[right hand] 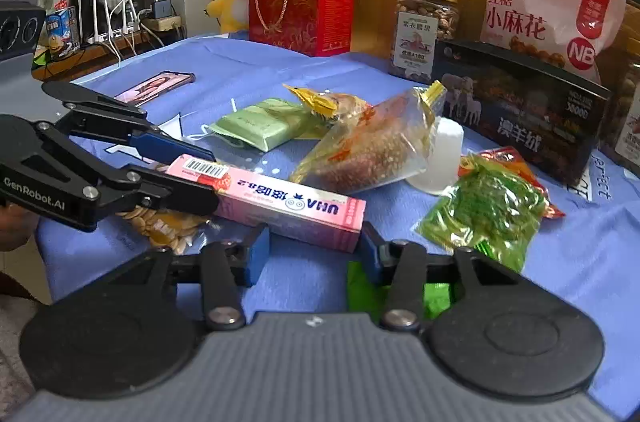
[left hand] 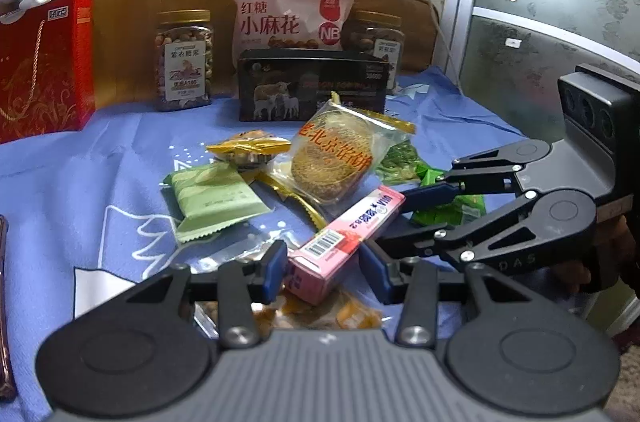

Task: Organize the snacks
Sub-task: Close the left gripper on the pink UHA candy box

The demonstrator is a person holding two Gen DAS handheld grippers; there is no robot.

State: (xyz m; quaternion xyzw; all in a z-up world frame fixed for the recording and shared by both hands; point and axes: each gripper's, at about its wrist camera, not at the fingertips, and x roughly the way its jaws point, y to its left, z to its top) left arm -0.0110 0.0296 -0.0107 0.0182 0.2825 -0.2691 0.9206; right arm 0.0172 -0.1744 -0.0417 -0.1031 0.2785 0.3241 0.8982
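Note:
A long pink candy box (left hand: 347, 233) (right hand: 280, 200) lies on the blue cloth among loose snacks. My left gripper (left hand: 325, 272) (right hand: 200, 174) is open, its blue fingers at either side of the box's barcode end. My right gripper (right hand: 314, 254) (left hand: 394, 218) is open around the opposite end. Close by lie a clear-wrapped round cake (left hand: 330, 162) (right hand: 368, 150), a light green packet (left hand: 214, 198) (right hand: 260, 122), a yellow-wrapped snack (left hand: 248, 148), a green vegetable pack (right hand: 484, 210) and a bag of flat crackers (right hand: 164, 222).
At the back stand a dark lamb-print box (left hand: 312, 86), two nut jars (left hand: 184, 60), a pink pastry bag (left hand: 288, 14) and a red gift box (left hand: 42, 66) topped by a plush toy. A phone (right hand: 154, 86) lies on the cloth's left side. A white cup (right hand: 440, 158) sits behind the cake.

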